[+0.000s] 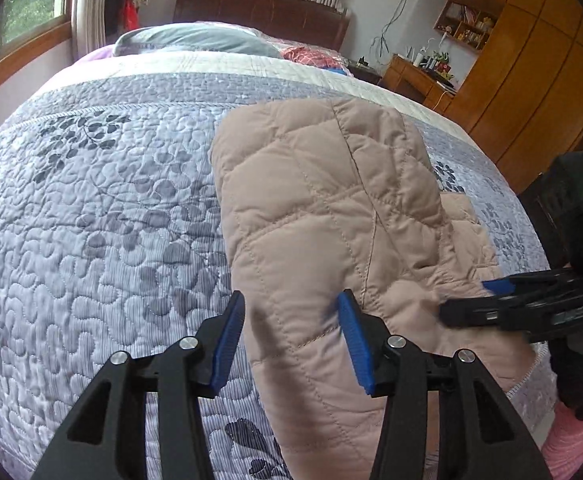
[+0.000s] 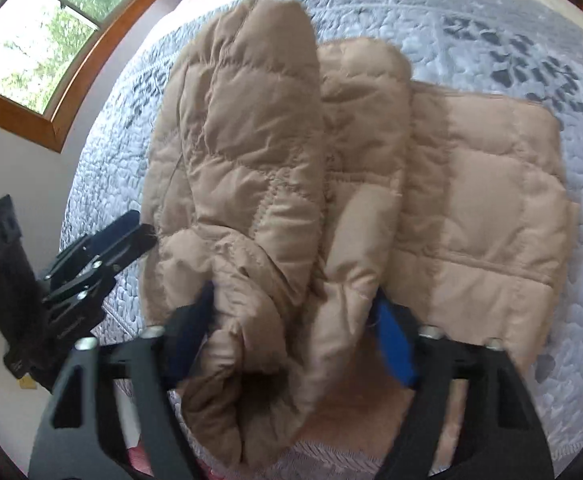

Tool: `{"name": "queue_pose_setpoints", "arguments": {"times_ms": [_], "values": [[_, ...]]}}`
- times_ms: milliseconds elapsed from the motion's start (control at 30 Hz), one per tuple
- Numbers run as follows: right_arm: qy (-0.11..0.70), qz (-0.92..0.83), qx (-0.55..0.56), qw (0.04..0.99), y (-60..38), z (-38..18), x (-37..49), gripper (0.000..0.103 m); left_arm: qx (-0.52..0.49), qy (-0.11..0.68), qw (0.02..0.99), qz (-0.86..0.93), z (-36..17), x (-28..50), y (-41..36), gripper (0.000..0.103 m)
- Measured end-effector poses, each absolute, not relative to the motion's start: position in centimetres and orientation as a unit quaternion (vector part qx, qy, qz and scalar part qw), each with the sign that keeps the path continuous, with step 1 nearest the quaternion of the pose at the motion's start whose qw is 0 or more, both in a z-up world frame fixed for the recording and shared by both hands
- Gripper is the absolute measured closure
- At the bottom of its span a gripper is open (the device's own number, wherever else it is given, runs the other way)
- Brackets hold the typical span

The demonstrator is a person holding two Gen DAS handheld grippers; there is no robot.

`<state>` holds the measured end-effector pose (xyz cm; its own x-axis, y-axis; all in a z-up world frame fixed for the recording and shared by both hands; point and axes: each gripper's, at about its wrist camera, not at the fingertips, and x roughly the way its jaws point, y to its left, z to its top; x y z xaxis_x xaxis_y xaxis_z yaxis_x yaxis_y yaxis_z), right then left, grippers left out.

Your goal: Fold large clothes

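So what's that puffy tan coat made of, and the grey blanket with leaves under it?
The puffy tan quilted coat looks like smooth, slightly shiny woven fabric, probably nylon or polyester, over soft filling: stitched squares bulge. The grey leaf-print bedspread looks like matte quilted cotton-type cloth, with wavy stitching puckering it.

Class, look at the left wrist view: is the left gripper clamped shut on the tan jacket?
No. The left gripper stands open, its blue fingers apart over the tan jacket.

Bunched tan quilted jacket [image 2: 251,184] between right gripper [image 2: 295,336] fingers [image 2: 395,344], over grey bedspread [image 2: 491,32].
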<state>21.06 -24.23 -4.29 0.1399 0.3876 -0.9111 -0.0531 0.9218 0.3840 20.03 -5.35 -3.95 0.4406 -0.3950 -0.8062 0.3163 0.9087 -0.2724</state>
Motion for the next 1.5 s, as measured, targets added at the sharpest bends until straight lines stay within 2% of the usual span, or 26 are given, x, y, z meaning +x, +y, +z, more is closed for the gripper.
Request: {"name": "queue_pose_setpoints", "arguments": {"times_ms": [33,133,300,433,533,767,933,1000,1167,1367,1500], "values": [[0.637,0.151,0.126,0.745,-24.0,-4.4,21.2,0.058,-0.043,0.485,0.848,-0.21,-3.9,20.0,-5.3,0.054],[0.616,0.167,0.093,0.764,-22.9,-3.3,20.9,0.073,-0.05,0.481,0.851,-0.203,-3.7,19.9,-4.7,0.054],[0.549,0.191,0.035,0.813,-21.9,1.5,18.8,0.079,-0.066,0.467,0.859,-0.199,-2.3,19.8,-4.0,0.054],[0.503,0.188,0.036,0.843,-23.8,5.3,16.3,0.08,-0.061,0.441,0.868,-0.221,-0.3,18.9,-5.0,0.054],[0.493,0.174,0.058,0.85,-26.5,6.2,15.0,0.08,-0.047,0.429,0.868,-0.245,0.6,18.1,-6.8,0.054],[0.5,0.13,0.127,0.847,-32.2,3.0,12.6,0.079,-0.008,0.442,0.852,-0.281,-0.8,17.4,-11.5,0.054],[0.527,0.114,0.172,0.824,-34.9,-1.9,12.0,0.078,0.022,0.455,0.842,-0.288,-3.0,17.1,-13.9,0.054],[0.537,0.111,0.189,0.814,-35.6,-4.2,11.9,0.075,0.031,0.458,0.841,-0.288,-3.7,17.2,-14.3,0.051],[0.53,0.124,0.232,0.806,-36.5,-8.2,11.1,0.073,0.034,0.471,0.831,-0.293,-5.5,17.3,-14.8,0.049],[0.526,0.113,0.214,0.815,-36.0,-8.4,10.7,0.072,0.042,0.475,0.831,-0.288,-6.1,17.2,-15.2,0.049],[0.529,0.091,0.178,0.825,-34.9,-5.3,10.4,0.061,0.008,0.489,0.822,-0.292,-4.6,18.0,-14.0,0.049]]}}
